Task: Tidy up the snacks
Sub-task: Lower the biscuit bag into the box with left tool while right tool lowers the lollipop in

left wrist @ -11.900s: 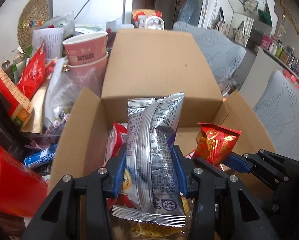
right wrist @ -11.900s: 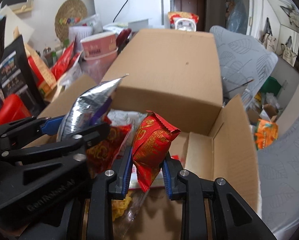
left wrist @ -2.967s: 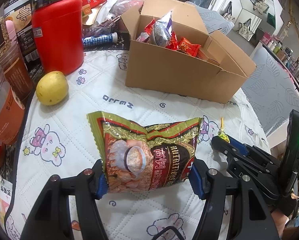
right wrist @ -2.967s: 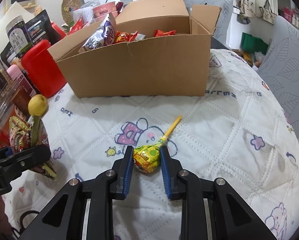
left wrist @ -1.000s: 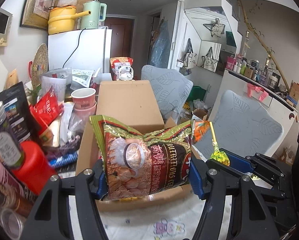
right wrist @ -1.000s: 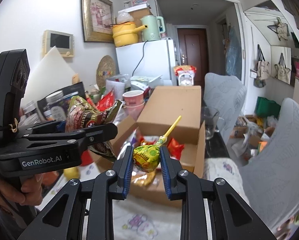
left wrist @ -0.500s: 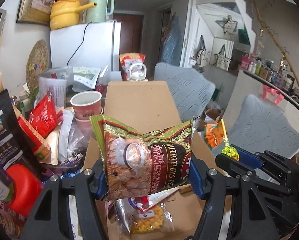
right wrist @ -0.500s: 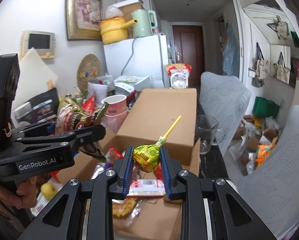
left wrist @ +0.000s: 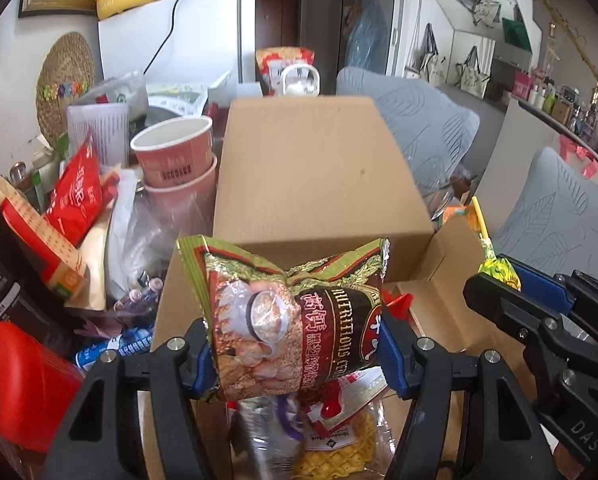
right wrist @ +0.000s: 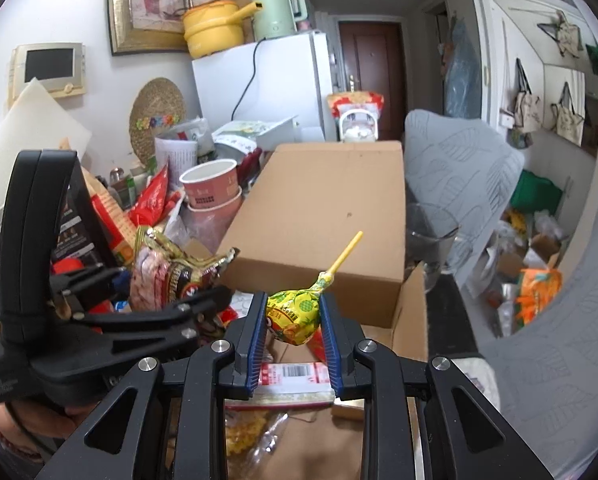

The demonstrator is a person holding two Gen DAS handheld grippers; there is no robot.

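Observation:
My left gripper (left wrist: 295,356) is shut on a green and brown cereal packet (left wrist: 287,316), held crosswise over the open cardboard box (left wrist: 315,168). To its right, my right gripper (right wrist: 293,334) is shut on the wrapped head of a yellow lollipop (right wrist: 295,312), whose stick points up and to the right. Both hang above the box's inside, where a silver bag (left wrist: 259,432), a yellow snack pack (left wrist: 339,452) and a red-and-white packet (right wrist: 295,374) lie. In the right wrist view the left gripper (right wrist: 171,300) with its packet (right wrist: 159,268) shows at the left.
Left of the box stand stacked pink paper cups (left wrist: 175,160), red snack bags (left wrist: 79,196), a red canister (left wrist: 23,384) and other clutter. A glass (right wrist: 429,240) stands by the box's right side. Grey chair backs (left wrist: 559,232) are at the right, a white fridge (right wrist: 267,88) behind.
Both grippers moved forward and down over the box, so its inside with the snacks now fills the lower view. Neither grip has changed.

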